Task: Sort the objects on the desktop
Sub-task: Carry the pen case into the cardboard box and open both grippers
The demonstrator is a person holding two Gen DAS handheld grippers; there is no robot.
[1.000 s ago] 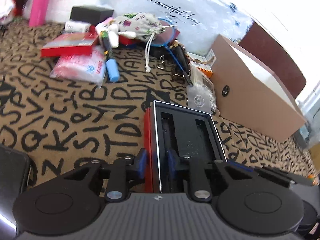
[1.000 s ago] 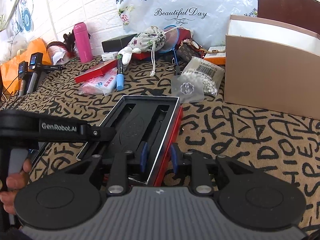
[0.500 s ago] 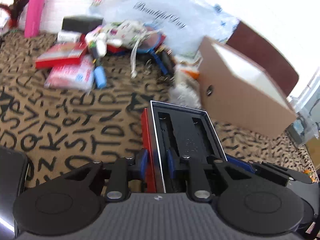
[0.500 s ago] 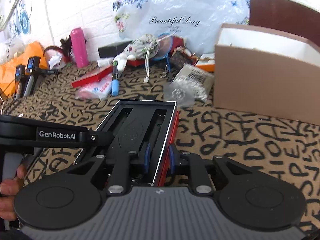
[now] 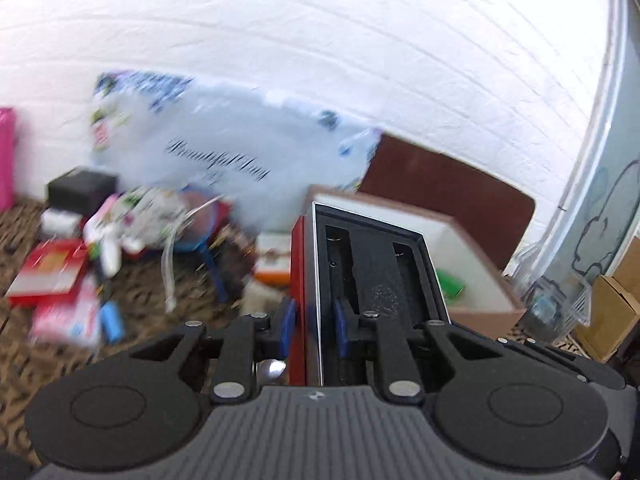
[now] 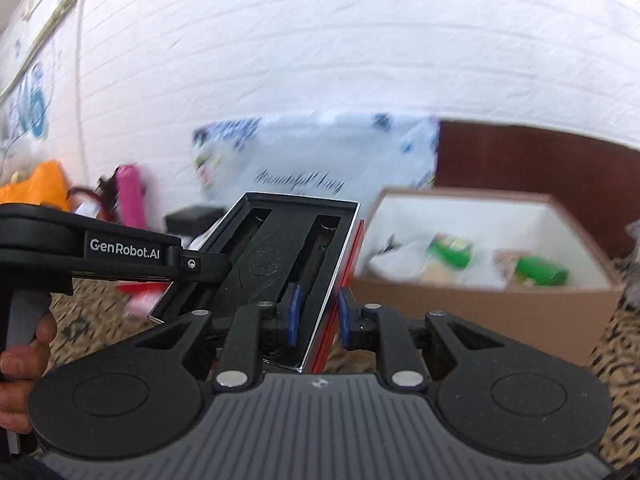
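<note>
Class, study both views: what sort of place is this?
Probably a cluttered home room: a white brick wall, a letter-print cloth strewn with odds and ends, and a cardboard box of sorted items.

Each fisheye camera sits just behind its own claw and looks forward along the fingers, tilted slightly downward. The left claw [image 5: 312, 326] view faces right of the clutter; the right claw [image 6: 318, 318] view faces the open brown cardboard box [image 6: 480, 304]. Both share the close red-edged black tray [image 5: 372, 276], that box and the white brick wall [image 6: 320, 60].
</note>
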